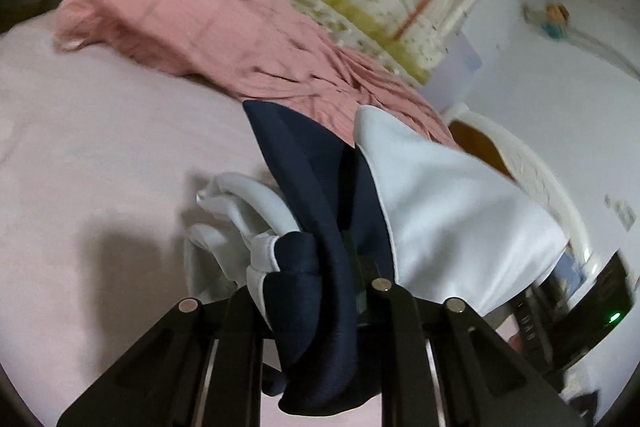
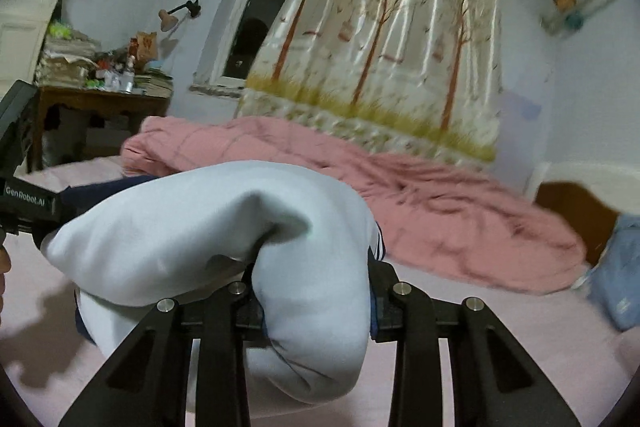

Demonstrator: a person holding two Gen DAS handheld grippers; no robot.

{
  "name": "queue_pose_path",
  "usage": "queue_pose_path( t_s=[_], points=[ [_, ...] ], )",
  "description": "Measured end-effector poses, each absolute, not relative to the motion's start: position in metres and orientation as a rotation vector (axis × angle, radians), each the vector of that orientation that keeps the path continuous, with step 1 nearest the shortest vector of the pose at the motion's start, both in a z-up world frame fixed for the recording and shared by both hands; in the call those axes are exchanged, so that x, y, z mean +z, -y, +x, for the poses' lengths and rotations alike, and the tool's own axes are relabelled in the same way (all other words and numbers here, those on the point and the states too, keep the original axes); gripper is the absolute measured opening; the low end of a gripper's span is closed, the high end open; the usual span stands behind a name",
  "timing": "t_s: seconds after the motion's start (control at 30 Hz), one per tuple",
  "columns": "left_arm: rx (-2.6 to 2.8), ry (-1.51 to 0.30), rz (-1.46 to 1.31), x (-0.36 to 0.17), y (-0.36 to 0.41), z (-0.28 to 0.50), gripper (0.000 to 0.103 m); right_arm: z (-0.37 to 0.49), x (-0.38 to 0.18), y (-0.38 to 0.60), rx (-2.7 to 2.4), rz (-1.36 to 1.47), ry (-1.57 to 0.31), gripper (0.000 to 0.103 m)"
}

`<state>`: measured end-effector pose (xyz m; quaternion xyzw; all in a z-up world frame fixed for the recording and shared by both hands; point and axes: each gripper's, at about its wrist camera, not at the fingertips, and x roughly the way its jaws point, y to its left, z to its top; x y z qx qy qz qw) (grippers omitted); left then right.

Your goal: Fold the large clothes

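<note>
A white and navy garment [image 1: 452,219] is lifted off the pale pink bed sheet [image 1: 100,147]. My left gripper [image 1: 320,267] is shut on a bunched fold of its navy and white cloth, and the fabric hides the fingertips. In the right wrist view my right gripper [image 2: 316,291] is shut on a thick white fold of the garment [image 2: 200,227], which bulges over and between the fingers. The garment stretches leftward from there to the body of the left gripper [image 2: 24,203]. Part of it still hangs down to the sheet [image 2: 520,327].
A crumpled pink quilt [image 2: 400,195] lies across the far side of the bed, against a tree-print curtain [image 2: 392,59]. A blue garment [image 2: 616,279] sits at the bed's right edge. A cluttered wooden desk [image 2: 100,99] stands at the far left under the window.
</note>
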<state>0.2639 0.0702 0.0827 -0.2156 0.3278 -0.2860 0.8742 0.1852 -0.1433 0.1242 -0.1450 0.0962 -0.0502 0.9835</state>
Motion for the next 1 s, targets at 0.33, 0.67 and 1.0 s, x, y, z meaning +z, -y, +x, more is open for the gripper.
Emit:
queue_pose_path(
  t_s=[0.33, 0.67, 1.0],
  points=[
    [-0.670, -0.546, -0.300, 0.154, 0.094, 0.281, 0.013, 0.173, 0.173, 0.298, -0.299, -0.262, -0.144, 0.035],
    [-0.953, -0.596, -0.283, 0.155, 0.312, 0.316, 0.013, 0.151, 0.173, 0.506, -0.540, -0.248, -0.125, 0.034],
    [-1.104, -0.762, -0.091, 0.066, 0.427, 0.226, 0.014, 0.062, 0.070, 0.634, -0.633, -0.120, -0.387, 0.036]
  ],
)
